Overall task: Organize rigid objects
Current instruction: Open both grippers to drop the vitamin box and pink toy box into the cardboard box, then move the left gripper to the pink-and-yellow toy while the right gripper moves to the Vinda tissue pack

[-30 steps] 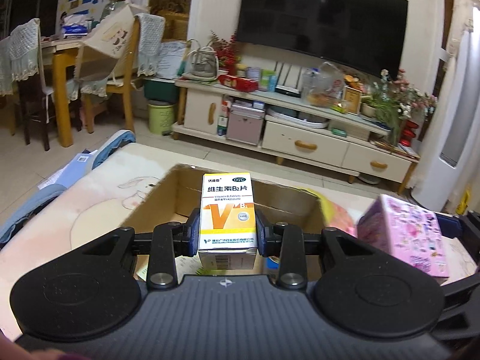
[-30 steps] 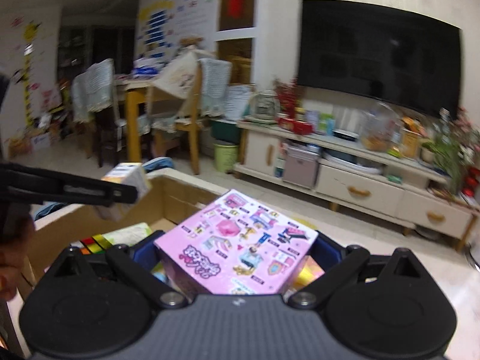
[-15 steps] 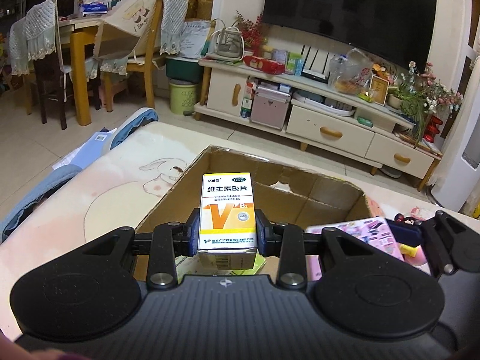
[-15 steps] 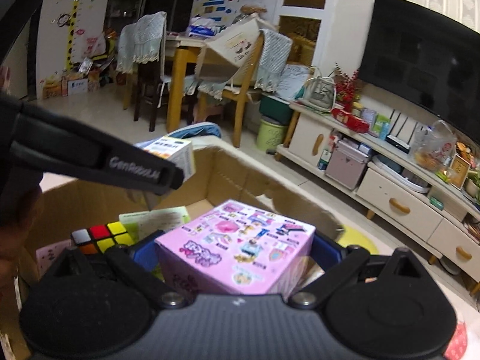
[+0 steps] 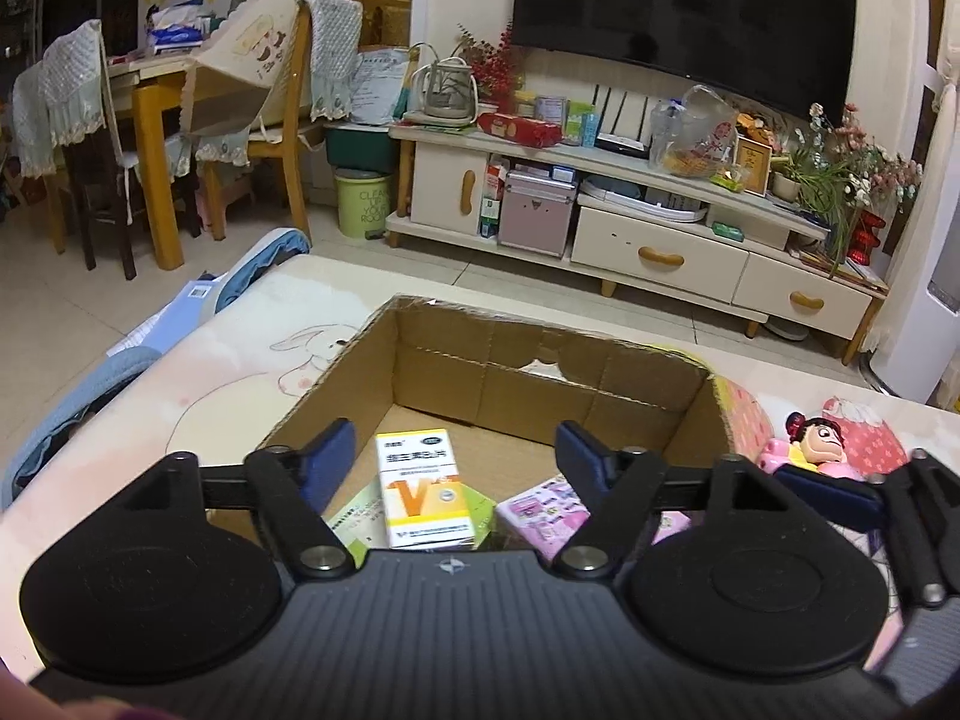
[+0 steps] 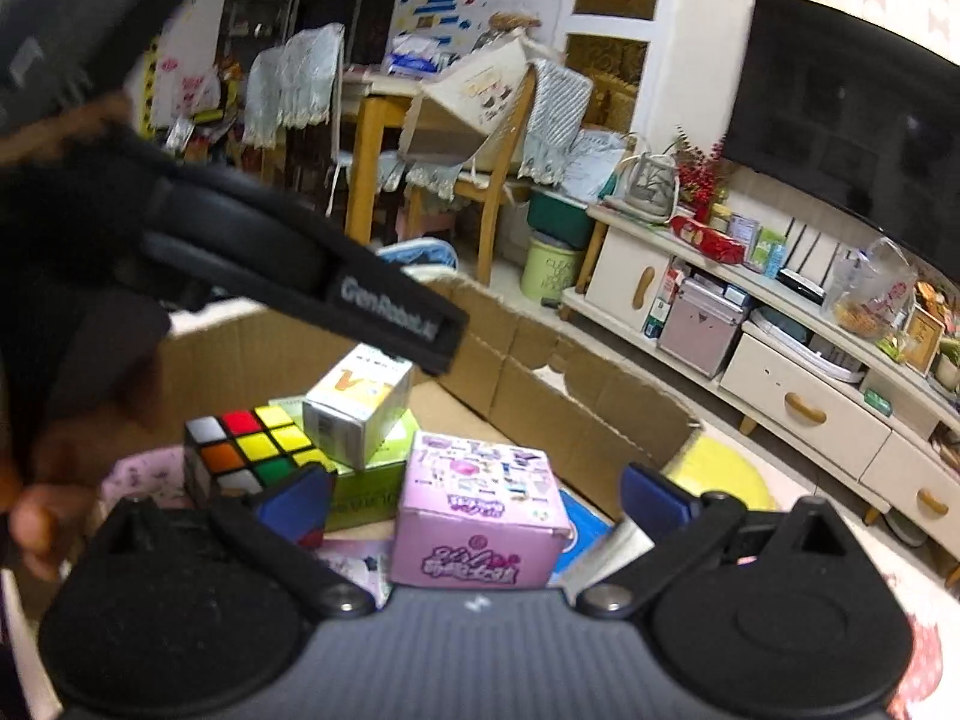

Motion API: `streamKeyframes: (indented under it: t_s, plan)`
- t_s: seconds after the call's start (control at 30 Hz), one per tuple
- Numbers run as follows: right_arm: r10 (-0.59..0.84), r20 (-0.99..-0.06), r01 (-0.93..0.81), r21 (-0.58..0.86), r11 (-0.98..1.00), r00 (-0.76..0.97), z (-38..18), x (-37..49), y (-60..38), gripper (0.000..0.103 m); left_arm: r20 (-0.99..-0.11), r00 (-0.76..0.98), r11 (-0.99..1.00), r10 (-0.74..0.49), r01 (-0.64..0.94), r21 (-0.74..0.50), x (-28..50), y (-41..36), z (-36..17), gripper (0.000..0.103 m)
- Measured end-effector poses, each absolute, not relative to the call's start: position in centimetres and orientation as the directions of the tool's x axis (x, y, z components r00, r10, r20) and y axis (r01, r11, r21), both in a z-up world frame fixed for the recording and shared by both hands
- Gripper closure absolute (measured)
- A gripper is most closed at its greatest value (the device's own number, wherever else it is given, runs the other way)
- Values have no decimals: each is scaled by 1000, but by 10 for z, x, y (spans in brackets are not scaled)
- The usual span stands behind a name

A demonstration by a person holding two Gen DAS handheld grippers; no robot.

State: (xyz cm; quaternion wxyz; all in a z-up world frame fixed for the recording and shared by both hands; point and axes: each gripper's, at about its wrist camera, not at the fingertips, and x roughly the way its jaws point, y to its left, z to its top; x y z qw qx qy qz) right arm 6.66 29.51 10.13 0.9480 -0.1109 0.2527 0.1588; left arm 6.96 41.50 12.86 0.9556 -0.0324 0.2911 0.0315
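Both wrist views look forward and downward, close above the cardboard box [image 5: 540,372]; both share its interior, the vitamin box [image 6: 360,402] and the TV wall.

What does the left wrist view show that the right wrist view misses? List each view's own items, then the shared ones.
Left wrist view only: a small doll figure with dark hair lying outside the brown cardboard box.
Right wrist view only: a multicoloured puzzle cube inside the box.
Both: the white and orange medicine carton lying on a green packet, the pink printed toy box, and the left gripper, jaws opening with nothing clamped.
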Motion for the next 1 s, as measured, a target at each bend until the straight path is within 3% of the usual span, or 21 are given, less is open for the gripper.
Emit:
streamKeyframes:
  t_s: [0.3,1.0]
  plan:
    - [167,-451,-229,-87,970,877,113,31,260,1,-545,838,1000,20,-25,-3,65,400,130,0]
    - [9,-467,2,22,1000,884,89,-16,190,1,-550,835,992,-17,81,93,65,380,120,0]
